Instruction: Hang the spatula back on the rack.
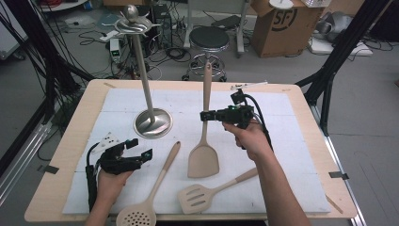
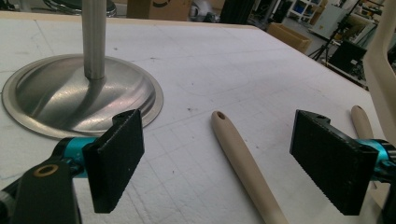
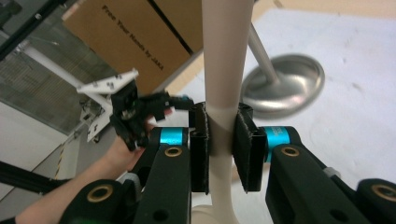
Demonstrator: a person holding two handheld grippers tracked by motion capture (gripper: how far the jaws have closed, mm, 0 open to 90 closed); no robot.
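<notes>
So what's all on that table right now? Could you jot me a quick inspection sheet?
Surface: wooden table under a white mat.
Job's things: beige solid turner held upright, blade end down; metal hanging stand on the mat.
Clutter: perforated skimmer and slotted turner lying flat near the front edge.
Grippers: right gripper has its jaws shut on the solid turner's handle; left gripper rests open, nothing between its jaws.
Cables: a black cable loops from the right gripper; more lie on the floor.
Surroundings: stool, cardboard box.
</notes>
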